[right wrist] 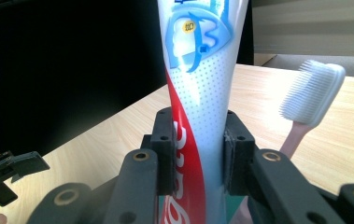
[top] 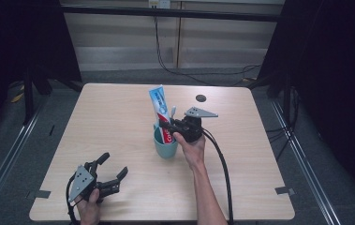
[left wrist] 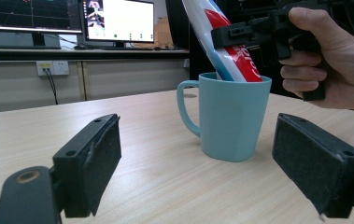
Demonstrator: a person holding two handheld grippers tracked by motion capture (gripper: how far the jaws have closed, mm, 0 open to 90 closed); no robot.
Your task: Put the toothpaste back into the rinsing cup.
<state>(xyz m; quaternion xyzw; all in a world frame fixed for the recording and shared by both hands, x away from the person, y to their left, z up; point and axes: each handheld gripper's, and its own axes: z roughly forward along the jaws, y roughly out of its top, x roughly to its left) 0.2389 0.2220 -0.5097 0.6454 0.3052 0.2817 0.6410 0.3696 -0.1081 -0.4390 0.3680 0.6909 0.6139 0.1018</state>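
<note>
A teal mug (top: 165,145) (left wrist: 230,119) stands near the middle of the table. A white, blue and red toothpaste tube (top: 160,111) (left wrist: 226,44) (right wrist: 198,93) stands in it, leaning back and to the left. My right gripper (top: 169,125) (right wrist: 195,154) is shut on the tube just above the mug's rim, one pad on each side. A toothbrush (top: 173,111) (right wrist: 314,93) with a white head stands in the mug beside the tube. My left gripper (top: 114,168) (left wrist: 198,168) rests open at the table's front left, its jaws pointing at the mug with nothing between them.
The light wooden table (top: 119,117) has a small black round mark (top: 201,98) at its far side. Black cables (top: 222,164) trail from the right gripper toward the front edge. Monitors (left wrist: 118,21) stand on a desk behind, in the left gripper view.
</note>
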